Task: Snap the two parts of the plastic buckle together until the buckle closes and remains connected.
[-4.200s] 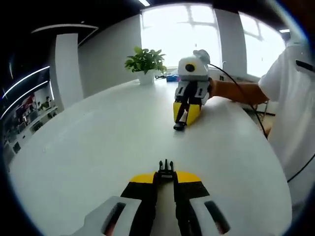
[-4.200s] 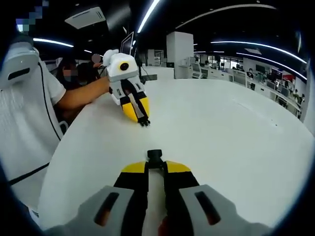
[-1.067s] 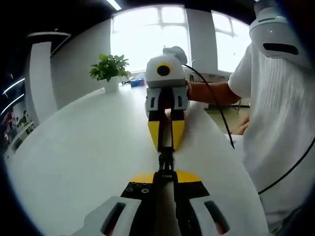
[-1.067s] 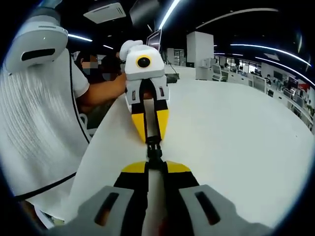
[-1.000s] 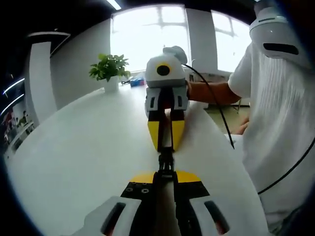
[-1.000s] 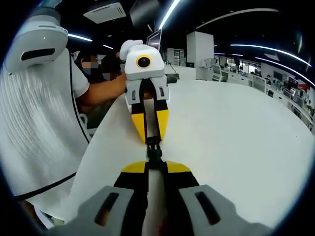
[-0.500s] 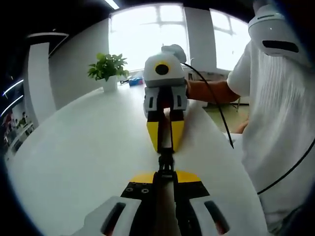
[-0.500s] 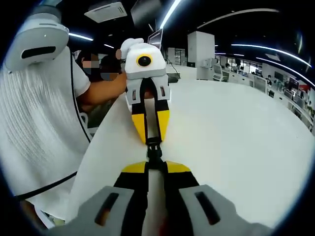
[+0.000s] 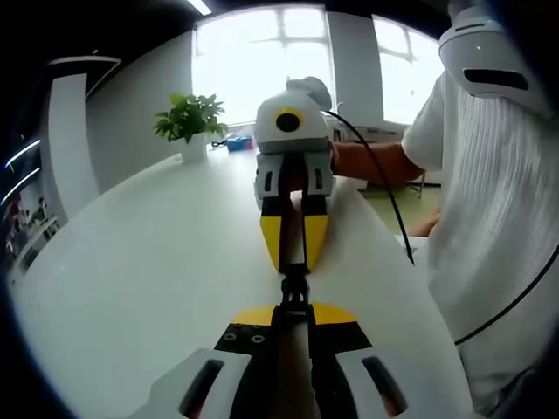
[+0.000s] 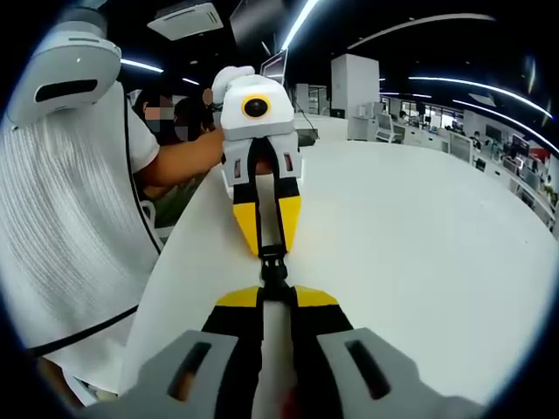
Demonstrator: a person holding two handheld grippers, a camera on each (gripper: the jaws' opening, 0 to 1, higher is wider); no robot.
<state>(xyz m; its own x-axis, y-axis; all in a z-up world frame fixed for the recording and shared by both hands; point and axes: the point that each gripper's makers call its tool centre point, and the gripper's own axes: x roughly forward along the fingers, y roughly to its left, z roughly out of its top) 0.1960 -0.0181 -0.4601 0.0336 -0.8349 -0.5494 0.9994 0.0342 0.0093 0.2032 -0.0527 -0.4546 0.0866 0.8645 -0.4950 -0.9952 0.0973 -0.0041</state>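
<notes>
Your left gripper (image 9: 293,316) and right gripper (image 10: 273,297) each clamp one buckle (image 9: 294,288) half, meeting nose to nose mid-frame above the tabletop (image 9: 148,262), axes collinear.

The table (image 9: 131,262) looks like a smooth white top with a soft sheen; the buckle (image 9: 294,292) is black plastic, kinda matt. Both grippers, left (image 9: 293,316) and right (image 10: 276,297), have glossy yellow and white plastic shells with black pads; the person's shirt (image 9: 498,201) is white ribbed cloth.
</notes>
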